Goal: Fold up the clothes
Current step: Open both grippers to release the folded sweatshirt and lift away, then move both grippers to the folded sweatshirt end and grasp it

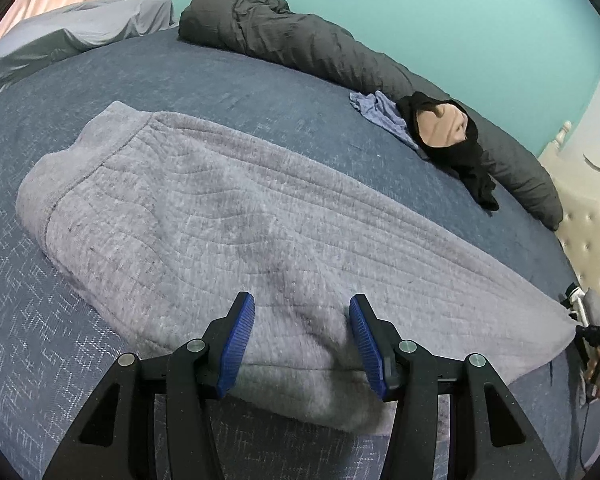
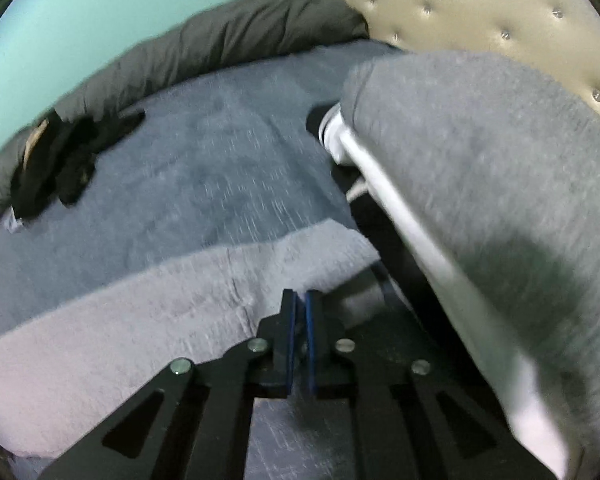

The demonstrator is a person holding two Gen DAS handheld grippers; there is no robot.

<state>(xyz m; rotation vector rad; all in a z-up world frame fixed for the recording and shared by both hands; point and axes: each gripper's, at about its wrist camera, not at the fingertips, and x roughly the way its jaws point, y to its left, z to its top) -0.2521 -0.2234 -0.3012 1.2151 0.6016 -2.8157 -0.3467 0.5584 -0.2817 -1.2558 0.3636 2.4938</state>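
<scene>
A light grey fleece garment lies spread flat on the blue bed sheet, its ribbed hem toward the far left. My left gripper hovers over its near edge, blue pads wide apart and pressing nothing. At the far right my right gripper meets a corner of the garment that is drawn out to a point. In the right wrist view the right gripper has its pads together at the edge of the fleece garment, pinching the fabric. A grey sleeve crosses the right side of that view.
A rolled dark grey duvet runs along the far side of the bed. A black garment and a crumpled blue cloth lie beside it. A cream tufted headboard stands at the right, and pale bedding is heaped at the back left.
</scene>
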